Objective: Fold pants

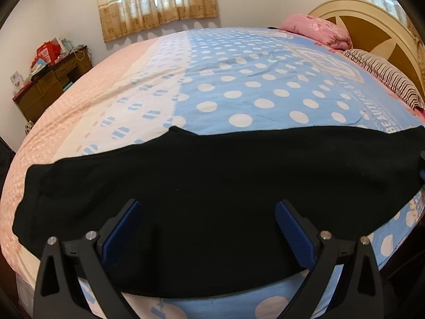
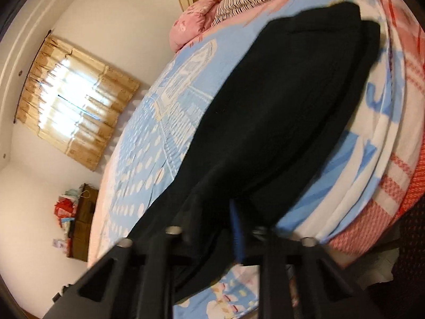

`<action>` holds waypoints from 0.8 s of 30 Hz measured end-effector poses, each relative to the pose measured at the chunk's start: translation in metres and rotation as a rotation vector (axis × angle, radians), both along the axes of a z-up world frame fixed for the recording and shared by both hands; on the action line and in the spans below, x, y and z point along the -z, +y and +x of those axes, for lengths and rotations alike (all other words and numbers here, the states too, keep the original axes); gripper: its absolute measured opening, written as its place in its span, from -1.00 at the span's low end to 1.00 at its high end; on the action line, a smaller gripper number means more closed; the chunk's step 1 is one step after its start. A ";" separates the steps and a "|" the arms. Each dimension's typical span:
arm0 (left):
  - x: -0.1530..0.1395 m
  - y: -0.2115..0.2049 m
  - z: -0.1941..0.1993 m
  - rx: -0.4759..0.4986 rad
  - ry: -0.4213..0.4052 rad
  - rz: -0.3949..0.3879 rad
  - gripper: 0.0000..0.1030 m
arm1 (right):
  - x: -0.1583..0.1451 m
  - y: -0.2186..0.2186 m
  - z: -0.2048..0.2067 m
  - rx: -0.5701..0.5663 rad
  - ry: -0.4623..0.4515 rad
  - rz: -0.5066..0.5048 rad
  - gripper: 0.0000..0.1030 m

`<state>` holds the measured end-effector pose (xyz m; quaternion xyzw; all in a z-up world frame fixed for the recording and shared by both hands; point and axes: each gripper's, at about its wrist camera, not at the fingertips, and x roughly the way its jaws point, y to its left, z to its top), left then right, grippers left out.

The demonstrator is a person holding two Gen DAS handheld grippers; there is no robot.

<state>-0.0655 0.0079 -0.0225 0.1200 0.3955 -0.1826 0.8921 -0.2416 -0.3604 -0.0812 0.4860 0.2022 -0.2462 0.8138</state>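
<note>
Black pants (image 1: 212, 175) lie flat across the near part of the bed, stretched left to right. My left gripper (image 1: 208, 210) is open, its blue pads wide apart just over the pants' near edge. In the right wrist view the same pants (image 2: 279, 106) run away from the camera along the bed edge. My right gripper (image 2: 228, 212) is shut on the pants' near end, with black cloth bunched between the fingers and one blue pad (image 2: 237, 228) showing. That view is tilted and blurred. A bit of the right gripper shows at the left view's right edge (image 1: 422, 164).
The bed has a blue polka-dot and pink sheet (image 1: 252, 79). A pink pillow (image 1: 318, 30), a striped pillow (image 1: 385, 77) and a cream headboard (image 1: 372, 18) are at the far right. A cluttered wooden dresser (image 1: 53, 79) stands at the left wall under a curtained window (image 1: 159, 0).
</note>
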 end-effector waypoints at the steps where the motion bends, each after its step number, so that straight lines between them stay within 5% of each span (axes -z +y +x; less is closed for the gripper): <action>1: -0.001 0.001 -0.001 0.001 -0.006 0.002 0.99 | 0.002 -0.001 -0.003 -0.007 -0.008 0.011 -0.83; 6: 0.001 0.004 0.004 -0.016 0.012 -0.011 0.99 | -0.015 0.009 -0.013 -0.038 0.030 -0.063 -0.84; 11: -0.002 -0.004 -0.003 0.025 -0.002 -0.006 0.99 | -0.026 0.009 -0.020 0.050 0.238 -0.189 -0.91; 15: -0.002 -0.012 -0.007 0.053 0.002 -0.013 0.99 | -0.031 0.007 -0.032 0.045 0.169 -0.196 -0.90; 17: -0.001 -0.017 -0.010 0.070 0.000 -0.009 0.99 | -0.041 0.015 -0.029 -0.023 0.133 -0.248 -0.89; 21: -0.001 -0.023 -0.016 0.104 -0.007 -0.019 0.99 | -0.036 0.033 -0.013 -0.159 0.069 -0.198 -0.77; 24: 0.002 -0.029 -0.020 0.114 -0.020 -0.006 0.99 | -0.034 0.054 0.017 -0.288 0.088 -0.253 -0.77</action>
